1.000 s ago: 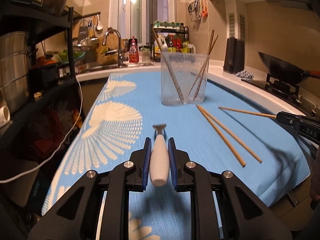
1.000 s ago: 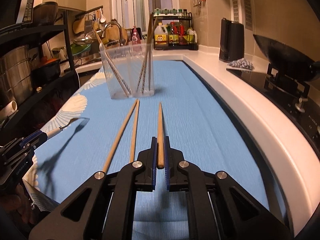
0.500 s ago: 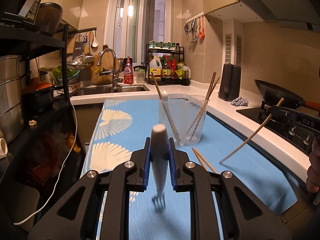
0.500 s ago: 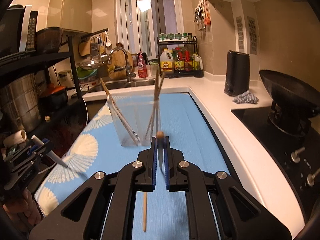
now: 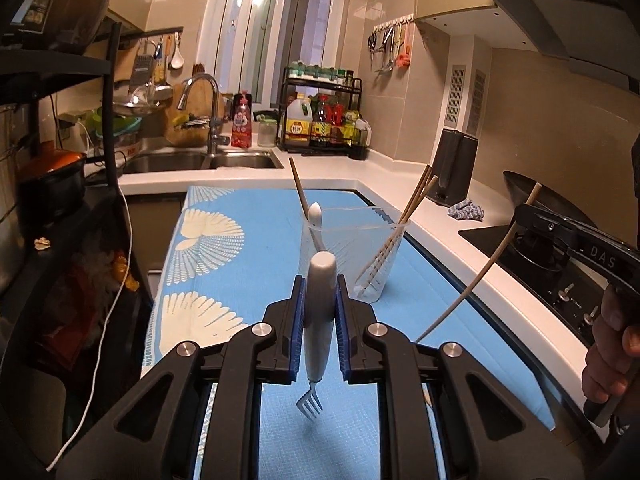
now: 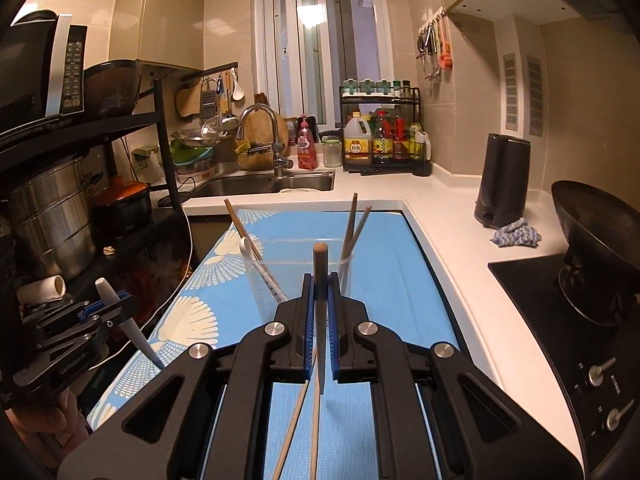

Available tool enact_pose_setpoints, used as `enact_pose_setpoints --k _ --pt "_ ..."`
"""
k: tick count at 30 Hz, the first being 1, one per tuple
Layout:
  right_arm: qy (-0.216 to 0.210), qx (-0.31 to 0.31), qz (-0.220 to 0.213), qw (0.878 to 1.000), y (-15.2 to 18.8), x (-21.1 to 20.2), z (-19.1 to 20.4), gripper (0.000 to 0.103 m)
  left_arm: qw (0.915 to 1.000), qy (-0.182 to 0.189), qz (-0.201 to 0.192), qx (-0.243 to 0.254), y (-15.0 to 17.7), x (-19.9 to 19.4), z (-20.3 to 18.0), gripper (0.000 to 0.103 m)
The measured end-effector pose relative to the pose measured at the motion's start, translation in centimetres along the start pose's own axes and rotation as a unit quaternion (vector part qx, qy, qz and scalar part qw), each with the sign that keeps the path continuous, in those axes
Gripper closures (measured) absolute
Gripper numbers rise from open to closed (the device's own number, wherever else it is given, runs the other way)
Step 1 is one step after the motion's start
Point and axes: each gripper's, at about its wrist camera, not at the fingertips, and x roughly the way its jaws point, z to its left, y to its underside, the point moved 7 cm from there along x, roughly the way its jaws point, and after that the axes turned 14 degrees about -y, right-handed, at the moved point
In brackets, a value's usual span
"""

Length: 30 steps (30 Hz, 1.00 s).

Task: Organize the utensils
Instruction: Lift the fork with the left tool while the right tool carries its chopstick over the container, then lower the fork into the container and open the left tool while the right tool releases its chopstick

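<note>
My left gripper [image 5: 319,300] is shut on a white-handled fork [image 5: 318,320], handle up, tines hanging down over the blue mat [image 5: 248,272]. My right gripper [image 6: 320,304] is shut on a wooden chopstick [image 6: 320,276], held upright with its lower end pointing down. A clear plastic cup [image 5: 360,256] stands on the mat ahead of both grippers [image 6: 280,276] and holds several chopsticks and a white-handled utensil [image 5: 315,216]. Two loose chopsticks [image 6: 308,420] lie on the mat below my right gripper. The right gripper shows in the left wrist view [image 5: 560,236], the left gripper in the right wrist view [image 6: 108,312].
A sink [image 5: 200,160] and faucet [image 5: 208,112] lie beyond the mat. A black shelf rack [image 5: 48,128] with pots stands left. A condiment rack [image 6: 380,136], a black kettle [image 6: 502,180], a cloth [image 6: 516,236], a wok [image 6: 600,248] and a hob [image 6: 560,340] are on the right.
Both grippers have lifted their utensils off the mat and tipped them from lying flat to upright, the fork's tines and the chopstick's tip now pointing down. Both views rose.
</note>
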Motion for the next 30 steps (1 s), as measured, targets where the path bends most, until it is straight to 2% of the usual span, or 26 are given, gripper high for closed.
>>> enact_pose_setpoints --k 5,8,14,18,21,24,30 --pt "-0.011 -0.005 -0.010 1.000 -3.5 0.2 0.1 0.096 0.9996 0.019 0.021 0.003 -2.6 1.1 -0.1 0.089" --pt "-0.021 -0.007 -0.024 0.999 -6.2 0.2 0.2 0.097 0.9992 0.034 0.019 0.001 -5.7 1.5 -0.3 0.089" --pt "-0.031 -0.030 -0.061 0.997 -12.2 1.0 0.8 0.097 0.9981 0.059 -0.019 -0.004 -12.5 1.5 -2.1 0.089" --pt "-0.025 -0.036 -0.078 0.996 -14.5 3.0 0.5 0.097 0.9970 0.056 -0.054 0.001 -16.0 2.7 -3.9 0.089" --pt "-0.019 -0.036 -0.068 0.997 -14.2 5.4 0.0 0.097 0.9973 0.043 -0.059 0.008 -16.8 5.5 -5.0 0.089" --pt "-0.015 -0.033 -0.049 0.998 -12.8 7.7 -0.9 0.097 0.9987 0.032 -0.038 0.013 -16.1 9.1 -5.7 0.089" --pt "-0.012 -0.031 0.006 0.999 -8.5 12.3 -2.9 0.097 0.9988 0.024 0.018 0.039 -12.0 15.4 -6.9 0.089"
